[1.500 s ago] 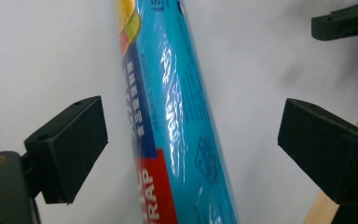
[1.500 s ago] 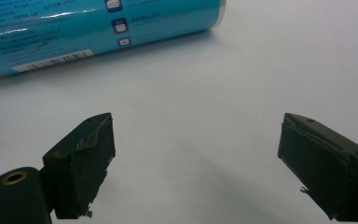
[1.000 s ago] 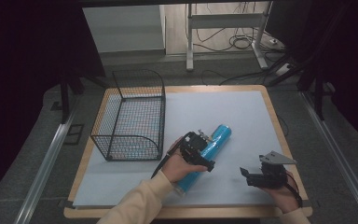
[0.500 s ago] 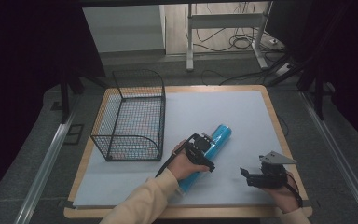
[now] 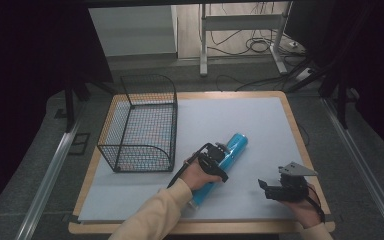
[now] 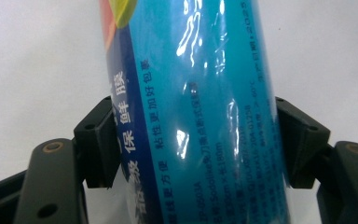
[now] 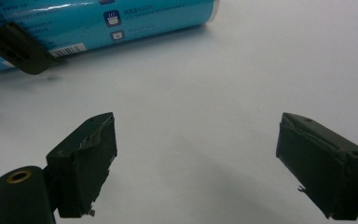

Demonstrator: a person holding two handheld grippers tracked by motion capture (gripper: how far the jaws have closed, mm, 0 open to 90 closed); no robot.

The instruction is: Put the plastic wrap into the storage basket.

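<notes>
Left gripper (image 5: pixel 219 156) fingers have just been closing onto the glossy blue tube (image 6: pixel 191 116) lying on the worktop (image 5: pixel 260 125) beside the wire basket (image 5: pixel 140 125); right gripper (image 7: pixel 193 158) released; slick film may let it slide out when lifted

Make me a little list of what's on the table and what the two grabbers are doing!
held thing: blue tube, lying on the mat
left gripper: jaws just closed, pads press both sides of the tube
right gripper: open, nothing between its jaws, over bare mat
basket: black wire, left of the tube, nothing seen inside
</notes>
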